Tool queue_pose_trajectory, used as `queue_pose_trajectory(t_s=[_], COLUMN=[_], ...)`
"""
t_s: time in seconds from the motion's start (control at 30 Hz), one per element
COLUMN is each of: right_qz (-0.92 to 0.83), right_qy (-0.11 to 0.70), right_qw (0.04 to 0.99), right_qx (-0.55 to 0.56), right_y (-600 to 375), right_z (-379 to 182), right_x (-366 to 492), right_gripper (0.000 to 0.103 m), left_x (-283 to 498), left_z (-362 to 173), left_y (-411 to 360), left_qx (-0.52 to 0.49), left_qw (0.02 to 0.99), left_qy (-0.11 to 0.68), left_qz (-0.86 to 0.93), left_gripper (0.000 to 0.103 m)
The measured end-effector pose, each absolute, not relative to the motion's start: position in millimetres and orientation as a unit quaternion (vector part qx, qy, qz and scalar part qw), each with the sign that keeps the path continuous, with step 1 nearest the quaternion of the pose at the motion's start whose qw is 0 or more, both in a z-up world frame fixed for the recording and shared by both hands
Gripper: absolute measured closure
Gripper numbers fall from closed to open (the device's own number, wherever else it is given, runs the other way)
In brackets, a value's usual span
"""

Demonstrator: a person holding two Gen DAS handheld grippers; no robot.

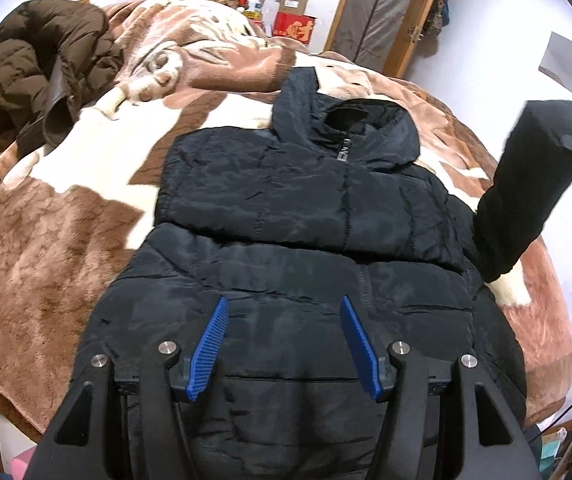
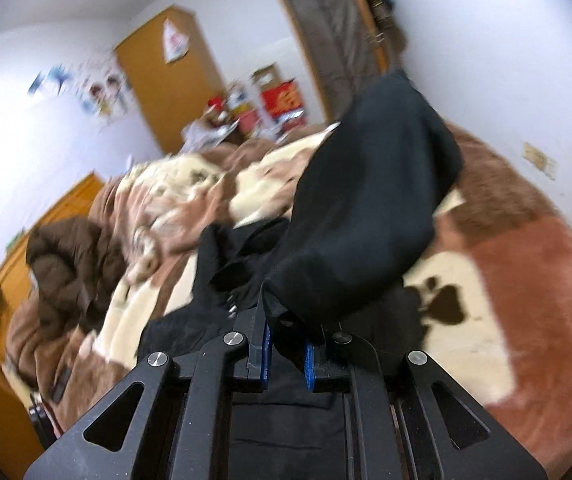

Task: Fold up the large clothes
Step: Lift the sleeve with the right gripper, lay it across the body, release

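Note:
A black hooded puffer jacket point(image 1: 294, 216) lies front up on the bed, zipped, its left sleeve folded across the chest. My left gripper point(image 1: 284, 344) is open and empty, hovering over the jacket's lower front. The jacket's right sleeve point(image 1: 526, 184) is lifted off the bed at the right. In the right wrist view my right gripper point(image 2: 288, 354) is shut on that black sleeve point(image 2: 366, 208), which rises in front of the camera and hides part of the bed.
A brown and cream fleece blanket point(image 1: 66, 220) covers the bed. A crumpled brown puffer jacket point(image 1: 42, 76) lies at the far left; it also shows in the right wrist view point(image 2: 74, 264). Wooden cabinets, a door and red boxes point(image 1: 296, 26) stand behind.

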State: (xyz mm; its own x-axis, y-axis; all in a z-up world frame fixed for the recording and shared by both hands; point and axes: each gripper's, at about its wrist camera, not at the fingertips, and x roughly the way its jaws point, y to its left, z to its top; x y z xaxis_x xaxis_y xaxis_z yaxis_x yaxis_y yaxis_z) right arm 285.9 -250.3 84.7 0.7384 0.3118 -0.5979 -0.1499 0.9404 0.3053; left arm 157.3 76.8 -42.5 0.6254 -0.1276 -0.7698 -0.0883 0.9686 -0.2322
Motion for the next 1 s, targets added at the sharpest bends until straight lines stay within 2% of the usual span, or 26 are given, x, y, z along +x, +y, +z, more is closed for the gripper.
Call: queue_pose_trajectory(t_s=[0.37, 0.47, 0.53, 0.57, 0.63, 0.77, 1.0], right_qz=[0.183, 0.200, 0.212, 0.218, 0.226, 0.255, 0.216], right_qy=[0.447, 0.470, 0.487, 0.491, 0.491, 0.463, 0.394], right_qw=[0.873, 0.856, 0.844, 0.840, 0.839, 0.846, 0.889], right_qx=[0.069, 0.074, 0.072, 0.073, 0.066, 0.072, 0.089], right_y=[-145.7, -134.1, -124.6, -124.1, -119.8, -121.0, -190.5], right_z=[-20.9, -47.3, -63.6, -68.1, -69.5, -48.6, -13.9], right_x=[341.7, 349.2, 352.6, 350.9, 346.4, 330.3, 303.4], right_gripper=[0.090, 0.078, 0.056, 0.052, 0.049, 0.048, 0.048], left_x=[161.5, 164.5, 167.2, 168.7, 171.9, 181.4, 212.4], left_z=[-68.6, -73.3, -75.0, -74.7, -72.2, -60.4, -30.3], left_y=[115.3, 117.9, 118.5, 118.4, 117.3, 111.5, 82.9], left_qx=[-0.152, -0.153, -0.153, -0.152, -0.151, -0.143, -0.119], left_qw=[0.882, 0.880, 0.880, 0.879, 0.880, 0.887, 0.903], left_qy=[0.446, 0.449, 0.450, 0.451, 0.449, 0.439, 0.412], left_qz=[0.009, 0.008, 0.007, 0.007, 0.005, -0.001, -0.031], left_gripper=[0.042, 0.042, 0.042, 0.042, 0.042, 0.042, 0.042])
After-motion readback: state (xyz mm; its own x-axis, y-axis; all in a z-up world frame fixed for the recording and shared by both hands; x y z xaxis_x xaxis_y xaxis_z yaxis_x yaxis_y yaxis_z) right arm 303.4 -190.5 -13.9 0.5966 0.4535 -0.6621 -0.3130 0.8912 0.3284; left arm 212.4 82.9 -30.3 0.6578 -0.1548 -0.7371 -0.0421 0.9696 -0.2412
